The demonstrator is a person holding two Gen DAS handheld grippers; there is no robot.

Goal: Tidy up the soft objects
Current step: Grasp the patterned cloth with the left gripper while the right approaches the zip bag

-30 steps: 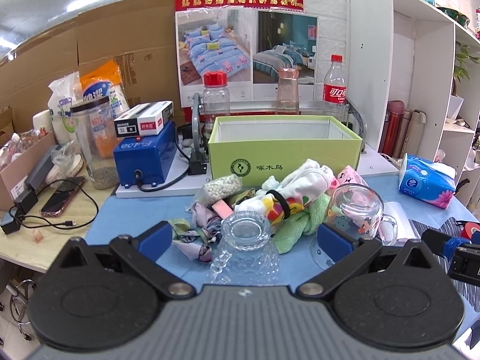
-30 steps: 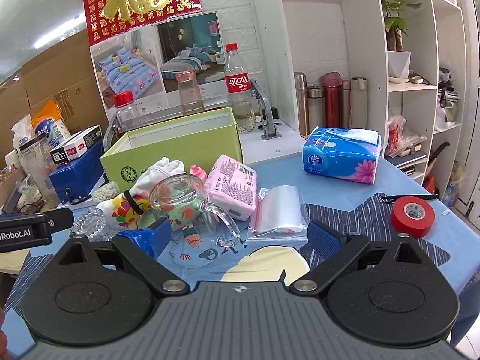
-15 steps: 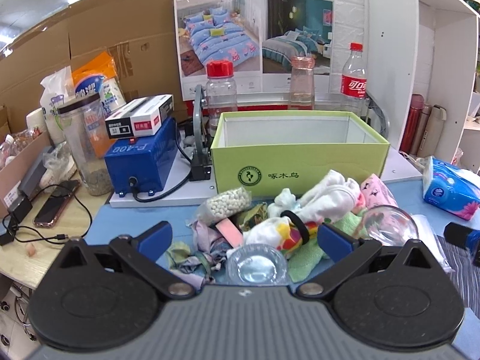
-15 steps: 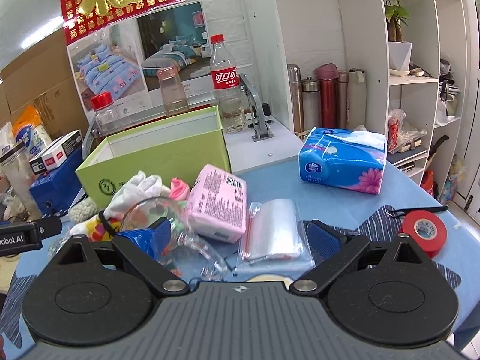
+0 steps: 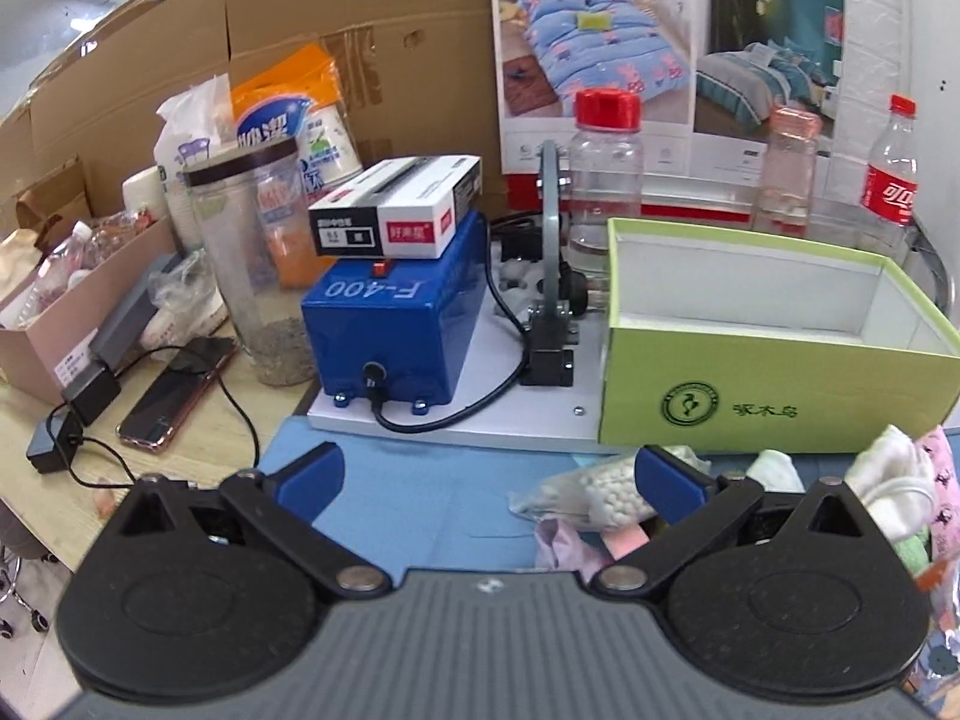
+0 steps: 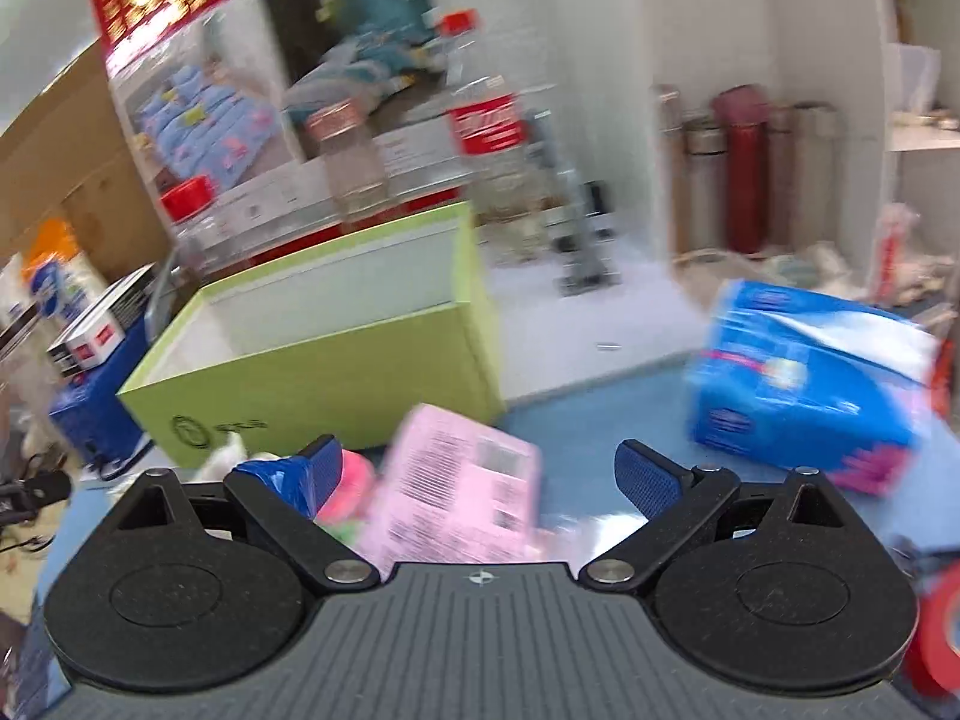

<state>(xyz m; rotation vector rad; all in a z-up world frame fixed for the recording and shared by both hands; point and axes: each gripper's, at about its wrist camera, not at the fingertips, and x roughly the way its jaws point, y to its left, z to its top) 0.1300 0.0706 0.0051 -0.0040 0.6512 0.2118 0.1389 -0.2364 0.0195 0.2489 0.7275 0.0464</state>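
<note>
An open green box [image 5: 774, 366] with a white inside stands on the blue mat; it also shows in the blurred right wrist view [image 6: 324, 360]. In front of it lies a pile of soft things: a bag of white beads [image 5: 594, 489], white socks [image 5: 888, 480] and cloth scraps [image 5: 564, 546]. My left gripper [image 5: 489, 474] is open and empty, left of the pile. My right gripper [image 6: 480, 471] is open, with a pink packet [image 6: 462, 492] lying between and below its fingers.
A blue F-400 machine [image 5: 390, 324] carrying a small carton [image 5: 396, 210], a clear jar [image 5: 252, 264], a phone [image 5: 174, 390] and cables sit left of the box. Bottles [image 5: 606, 174] stand behind. A blue tissue pack [image 6: 804, 384] and red tape [image 6: 936, 636] lie right.
Both grippers have moved forward and lower toward the green box. The left view has swung left, so the glasses have dropped out of sight. The right view is now motion-blurred.
</note>
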